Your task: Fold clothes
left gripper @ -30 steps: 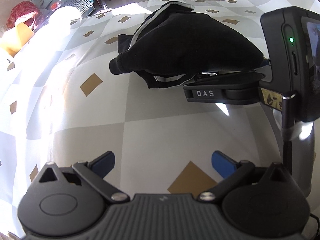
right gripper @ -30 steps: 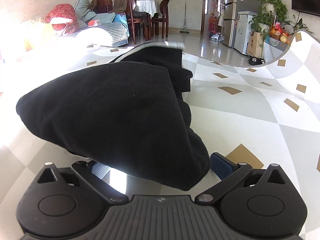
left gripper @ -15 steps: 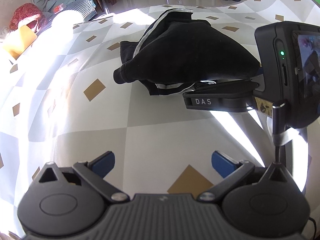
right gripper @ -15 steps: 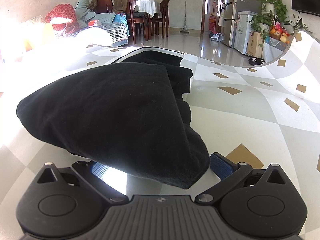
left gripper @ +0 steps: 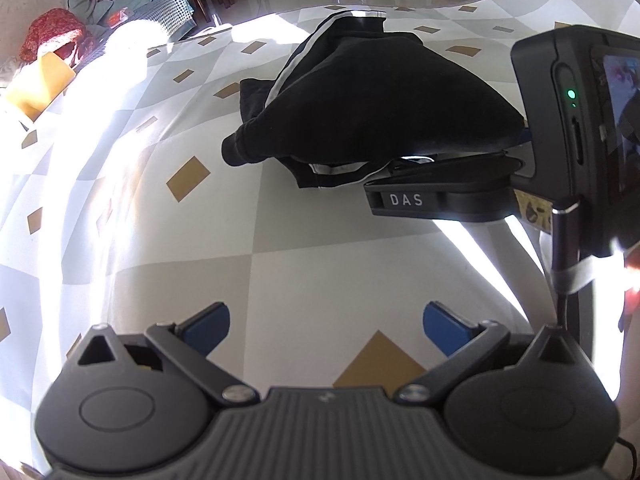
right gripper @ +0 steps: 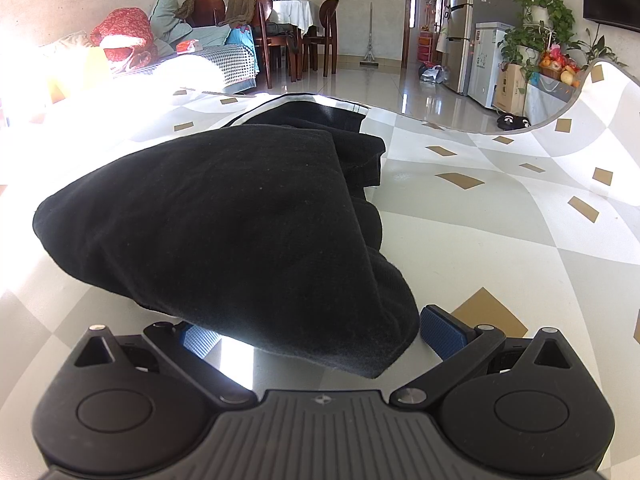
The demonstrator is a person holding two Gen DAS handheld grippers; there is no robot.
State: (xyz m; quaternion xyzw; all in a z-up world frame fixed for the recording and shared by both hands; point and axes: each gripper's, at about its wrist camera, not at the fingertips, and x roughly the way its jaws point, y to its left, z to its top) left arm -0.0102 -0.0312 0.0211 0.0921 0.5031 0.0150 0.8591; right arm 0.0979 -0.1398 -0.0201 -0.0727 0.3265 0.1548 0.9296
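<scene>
Black garment (right gripper: 224,216): soft matte knit w/ white side stripes, bunched into a rounded mound on the tabletop (left gripper: 328,264). It lies toward the far edge, its striped end reaching that edge. Tabletop cover smooth, printed in grey/white checks w/ tan diamonds; strong sun glare on the left part washes out detail there.

Left tongs (left gripper: 326,322): blue pads spread wide, nothing between them, over bare tabletop near the near edge, well apart from the garment. Broad open cloth lies between these tongs and the mound.

Right tongs (right gripper: 322,332): blue ribbed pads apart. A loose fold of the garment droops over the gap and covers most of the left pad (right gripper: 198,336). Right pad sits just beside the fold's edge. Fabric prob. resting on the tongs rather than pinched, but contact under the fold is hidden. In left wrist view the right unit's black body (marked "DAS") sits at the garment's right end, its tips buried under the cloth.

Right of the mound the tabletop is open as far as its curved right edge. Garment's underside and far layers not visible; the lens bends all edges.
</scene>
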